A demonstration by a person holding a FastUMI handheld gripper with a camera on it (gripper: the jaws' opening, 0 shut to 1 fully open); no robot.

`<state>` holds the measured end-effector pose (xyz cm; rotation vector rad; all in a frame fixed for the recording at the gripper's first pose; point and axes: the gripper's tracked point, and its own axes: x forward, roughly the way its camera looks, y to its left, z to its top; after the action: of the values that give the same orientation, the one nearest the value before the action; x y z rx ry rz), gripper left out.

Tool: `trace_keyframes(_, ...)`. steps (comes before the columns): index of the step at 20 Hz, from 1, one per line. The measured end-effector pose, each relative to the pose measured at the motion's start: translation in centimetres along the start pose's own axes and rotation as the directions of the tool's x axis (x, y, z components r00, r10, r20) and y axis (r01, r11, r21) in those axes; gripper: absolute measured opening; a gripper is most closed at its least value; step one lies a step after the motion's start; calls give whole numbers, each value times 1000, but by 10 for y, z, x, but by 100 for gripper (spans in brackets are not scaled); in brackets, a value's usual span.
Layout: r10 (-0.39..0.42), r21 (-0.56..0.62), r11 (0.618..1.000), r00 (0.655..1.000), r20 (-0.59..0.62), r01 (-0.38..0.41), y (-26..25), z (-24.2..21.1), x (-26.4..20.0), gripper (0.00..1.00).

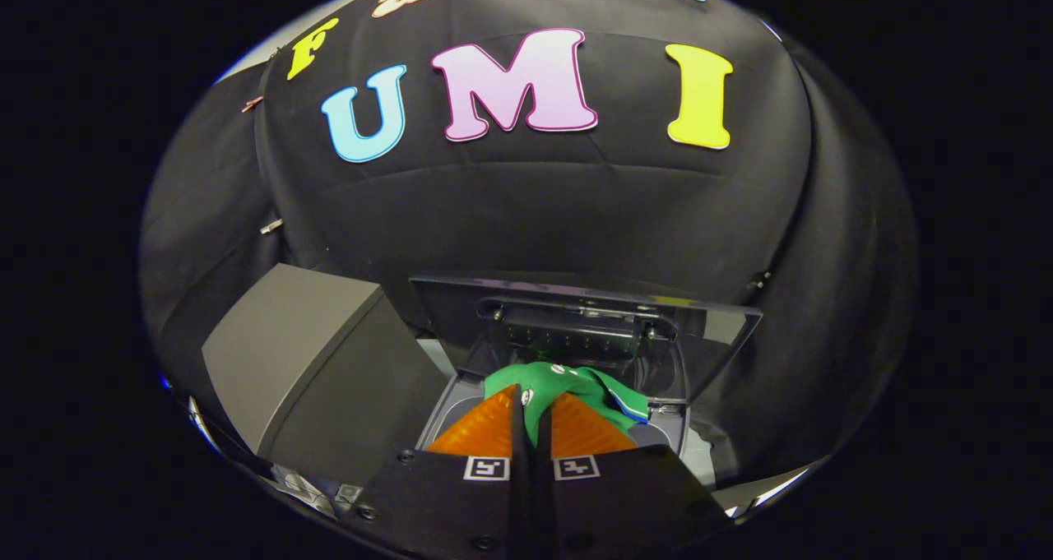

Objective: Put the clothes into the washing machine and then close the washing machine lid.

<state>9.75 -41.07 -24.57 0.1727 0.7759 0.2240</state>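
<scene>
Gripper view: the gripper [532,408] holds a green garment [576,389], its orange fingers [481,430] nearly together with a fold of the cloth pinched between them, so the jaws are clamped on the garment. The cloth hangs just above the open washing machine [666,437], over its mouth, with the raised lid [592,313] standing upright beyond it. A grey box [304,354] sits just beside the machine. As a judgement, the task is about halfway: the garment is at the opening but not yet let go, and the lid is not yet closed. What lies inside the drum cannot be told
</scene>
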Motion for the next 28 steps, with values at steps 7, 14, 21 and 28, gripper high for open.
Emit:
trace_keyframes(7, -79, 31, 996, 991, -108, 83, -11, -58, 13, 5)
trace_keyframes(14, -63, 26, 997, 992, -106, 66, -16, -77, 23, 5)
trace_keyframes(21, -68, -17, 998, 989, -133, 67, -23, -102, 45, 5)
trace_keyframes(28, -58, -19, 998, 971, -232, 55, -24, -154, 73, 6)
